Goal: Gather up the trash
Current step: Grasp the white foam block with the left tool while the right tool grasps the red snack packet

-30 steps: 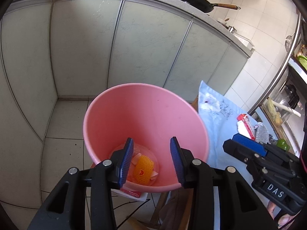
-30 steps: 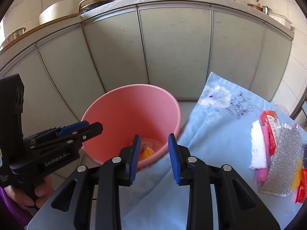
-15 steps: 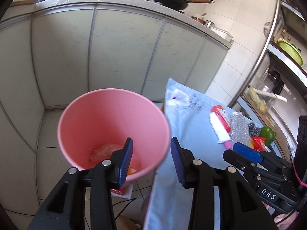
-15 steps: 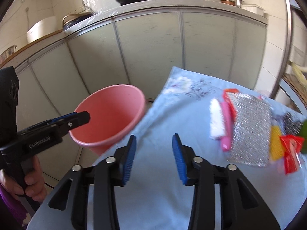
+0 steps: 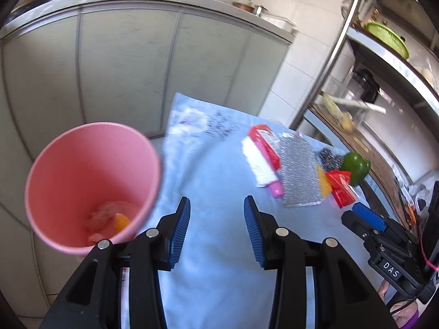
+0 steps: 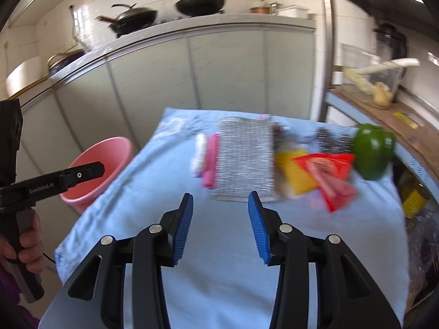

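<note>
- The left gripper (image 5: 216, 230) has its blue-padded jaws spread wide and empty, over the pale blue cloth-covered table (image 5: 219, 246).
- The right gripper (image 6: 219, 227) is likewise spread wide, holding nothing.
- The round pink plastic bin (image 5: 90, 181) stands at nine o'clock from the left gripper, off the table edge, with orange scraps (image 5: 120, 223) at its bottom.
- Trash lies at one o'clock of the right gripper: a silver mesh scouring pad (image 6: 244, 159), a yellow sponge (image 6: 295, 171) and a red plastic wrapper (image 6: 329, 178), with a green bell pepper (image 6: 373, 150) beyond.

A home kitchen: woks (image 6: 200, 5) on a counter (image 6: 192, 27) above cabinets (image 6: 225, 71)
</note>
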